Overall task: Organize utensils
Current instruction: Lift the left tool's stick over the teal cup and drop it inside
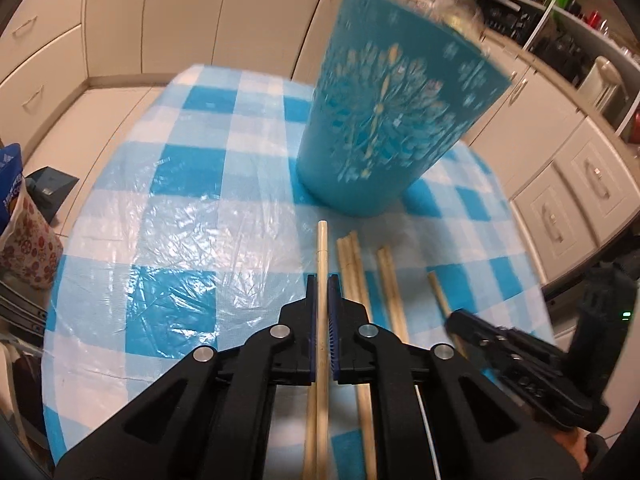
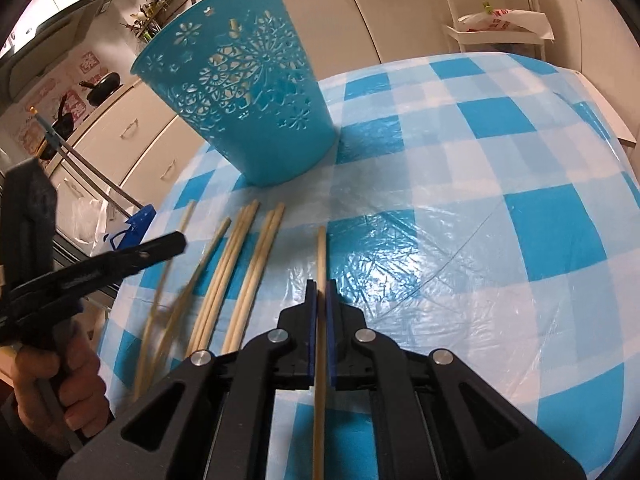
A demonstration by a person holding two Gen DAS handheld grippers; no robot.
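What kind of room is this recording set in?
Most likely a home kitchen: cream cabinets line the walls, pans sit on a counter, and a round table wears a blue checked plastic cloth.

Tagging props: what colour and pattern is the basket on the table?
Teal basket with cut-out flower pattern; clearest in the right wrist view.

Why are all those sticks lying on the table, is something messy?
Yes. Wooden chopsticks lie loose on the checked tablecloth, outside the blue cutout basket. Each gripper, left and right, pinches one chopstick.
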